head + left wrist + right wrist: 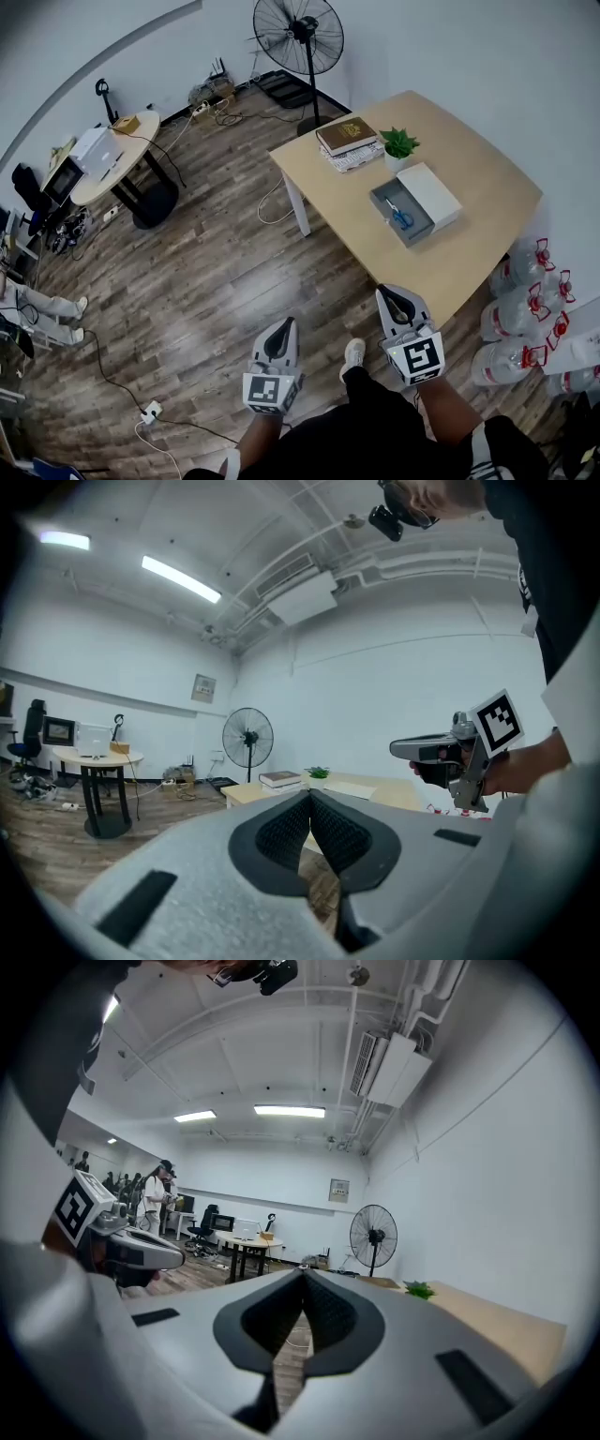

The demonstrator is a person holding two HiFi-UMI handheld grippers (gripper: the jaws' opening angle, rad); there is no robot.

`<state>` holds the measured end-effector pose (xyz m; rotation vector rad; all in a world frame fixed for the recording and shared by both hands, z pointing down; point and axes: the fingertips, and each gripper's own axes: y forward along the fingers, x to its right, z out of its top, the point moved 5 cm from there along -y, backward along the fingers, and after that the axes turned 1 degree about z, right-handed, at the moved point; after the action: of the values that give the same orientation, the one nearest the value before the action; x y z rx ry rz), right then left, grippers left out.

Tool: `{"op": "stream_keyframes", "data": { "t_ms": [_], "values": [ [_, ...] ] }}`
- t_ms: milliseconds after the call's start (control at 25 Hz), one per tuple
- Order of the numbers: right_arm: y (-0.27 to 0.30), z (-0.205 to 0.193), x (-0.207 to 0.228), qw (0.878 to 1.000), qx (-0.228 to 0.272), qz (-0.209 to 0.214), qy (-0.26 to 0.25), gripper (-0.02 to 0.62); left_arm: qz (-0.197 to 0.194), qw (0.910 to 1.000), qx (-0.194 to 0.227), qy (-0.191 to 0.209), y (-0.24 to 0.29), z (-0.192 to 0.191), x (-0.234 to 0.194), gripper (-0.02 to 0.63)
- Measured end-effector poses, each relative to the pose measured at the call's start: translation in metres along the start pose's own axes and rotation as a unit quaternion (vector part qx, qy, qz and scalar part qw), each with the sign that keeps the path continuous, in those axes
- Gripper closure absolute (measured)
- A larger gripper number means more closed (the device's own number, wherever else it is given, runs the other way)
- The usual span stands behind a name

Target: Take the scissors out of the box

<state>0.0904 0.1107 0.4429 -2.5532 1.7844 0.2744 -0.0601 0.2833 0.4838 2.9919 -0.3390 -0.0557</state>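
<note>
Approach step, by the look of it: well short of the box (382, 201) on the tabletop (469, 150). Holds left gripper (284, 324) and right gripper (390, 292) with fingers closed, empty. Shows scissors (400, 217) lying inside the box. Next, probably: reach over the box, open fingers, straddle the scissors.

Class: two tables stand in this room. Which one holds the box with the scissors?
The rectangular wooden table on the right; the box sits beside its plant. The round table is farther left.
</note>
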Motion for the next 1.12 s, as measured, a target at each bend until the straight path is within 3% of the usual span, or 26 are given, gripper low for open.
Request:
{"op": "stream_keyframes", "data": {
  "t_ms": [200,440,680,840,1120],
  "values": [
    [0.043,-0.01,0.048,1.0,-0.014,-0.006,0.005,0.601,0.007,0.9999,-0.014,-0.005,0.063,0.017,-0.015,0.609],
    [0.084,-0.015,0.111,0.999,-0.015,-0.042,0.008,0.601,-0.009,0.9992,-0.026,-0.03,0.137,0.029,-0.017,0.609],
    [0.115,-0.026,0.153,0.998,-0.035,-0.053,0.013,0.601,-0.023,0.9993,-0.027,-0.008,0.194,0.041,-0.026,0.609],
    [0.126,-0.037,0.172,0.996,-0.052,-0.066,0.024,0.6,-0.049,0.9984,-0.023,0.017,0.228,0.051,-0.025,0.609],
    [0.153,-0.054,0.205,0.991,-0.087,-0.096,0.026,0.6,-0.134,0.9898,-0.012,0.047,0.294,0.048,-0.024,0.609]
  ]
}}
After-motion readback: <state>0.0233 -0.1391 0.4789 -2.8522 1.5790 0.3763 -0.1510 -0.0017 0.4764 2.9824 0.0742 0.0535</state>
